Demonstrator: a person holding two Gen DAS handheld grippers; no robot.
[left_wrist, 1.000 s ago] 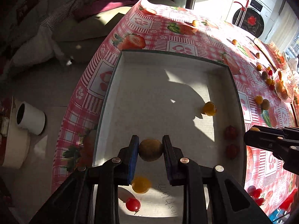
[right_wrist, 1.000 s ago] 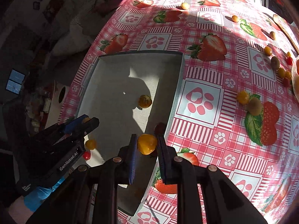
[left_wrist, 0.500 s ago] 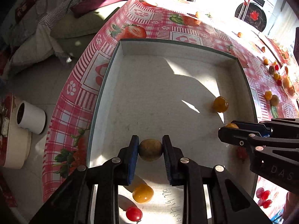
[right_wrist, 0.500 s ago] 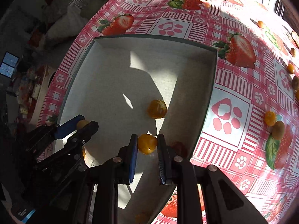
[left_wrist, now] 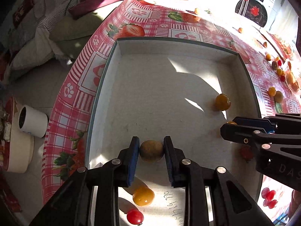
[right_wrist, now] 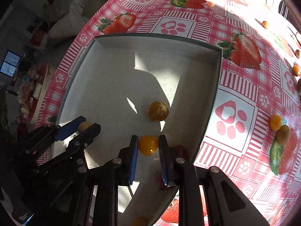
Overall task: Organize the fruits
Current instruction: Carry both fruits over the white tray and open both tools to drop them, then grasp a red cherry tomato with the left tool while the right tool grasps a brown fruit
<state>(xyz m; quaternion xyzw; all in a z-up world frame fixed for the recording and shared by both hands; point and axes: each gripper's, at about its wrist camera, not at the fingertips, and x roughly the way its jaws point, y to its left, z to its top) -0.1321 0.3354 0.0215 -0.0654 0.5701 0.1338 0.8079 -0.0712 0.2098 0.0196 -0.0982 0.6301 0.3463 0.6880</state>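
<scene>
The left gripper (left_wrist: 151, 150) is clamped on a round, dull brown-green fruit (left_wrist: 151, 151), low over the white tray (left_wrist: 105, 86). The right gripper (right_wrist: 148, 145) has a glossy yellow tomato (right_wrist: 148, 145) between its pads, and its jaws are opening. Beyond it, a second yellow tomato (right_wrist: 158, 111) lies on the tray floor in shadow. Nearer the left gripper lie a sunlit yellow one (left_wrist: 143, 195) and a red one (left_wrist: 134, 216). The tray sits on a surface (right_wrist: 235, 98) covered in a red strawberry-print cloth, with more fruits scattered on it.
</scene>
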